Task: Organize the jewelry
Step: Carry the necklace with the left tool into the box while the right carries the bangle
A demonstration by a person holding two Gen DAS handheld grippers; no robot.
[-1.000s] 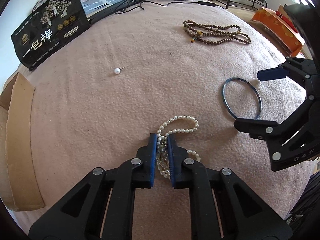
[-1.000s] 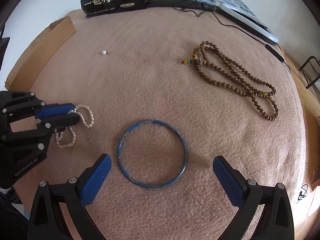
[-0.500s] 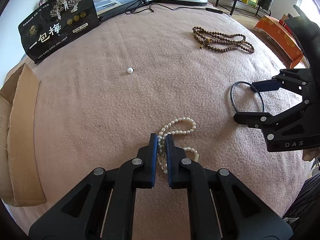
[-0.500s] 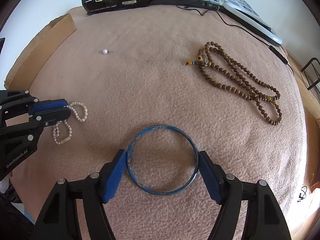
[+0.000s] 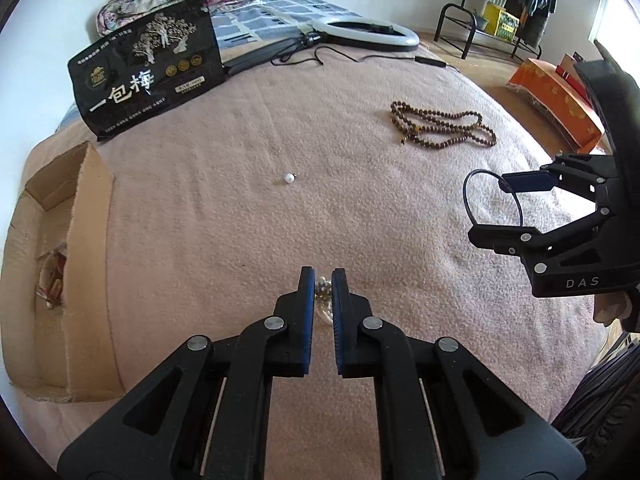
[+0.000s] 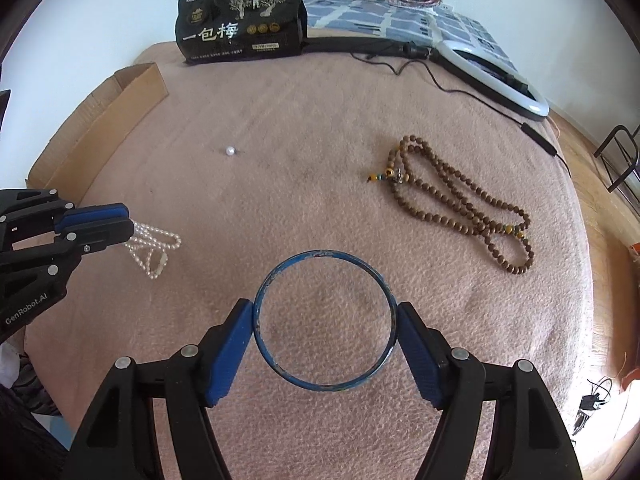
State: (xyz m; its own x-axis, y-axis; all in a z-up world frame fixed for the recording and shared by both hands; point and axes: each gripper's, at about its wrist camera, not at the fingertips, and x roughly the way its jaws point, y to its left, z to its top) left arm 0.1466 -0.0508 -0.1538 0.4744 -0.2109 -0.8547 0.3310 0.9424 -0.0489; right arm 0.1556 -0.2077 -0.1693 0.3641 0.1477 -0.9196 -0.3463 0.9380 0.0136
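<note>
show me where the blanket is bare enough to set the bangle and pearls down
Widest bare patch: mid-blanket, bordered by the loose pearl, wooden bead necklace and blue bangle. Another strip runs between the loose pearl and the cardboard box. Crowded at the near edge, where the left gripper holds the pearl strand and the right gripper holds the bangle.

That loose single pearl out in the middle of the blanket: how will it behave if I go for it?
The pearl is round and tiny, so a nudge would probably roll it, though the nappy blanket should slow it. Its smooth surface may squirt from closing jaws. A small stub on its side might limit rolling.
</note>
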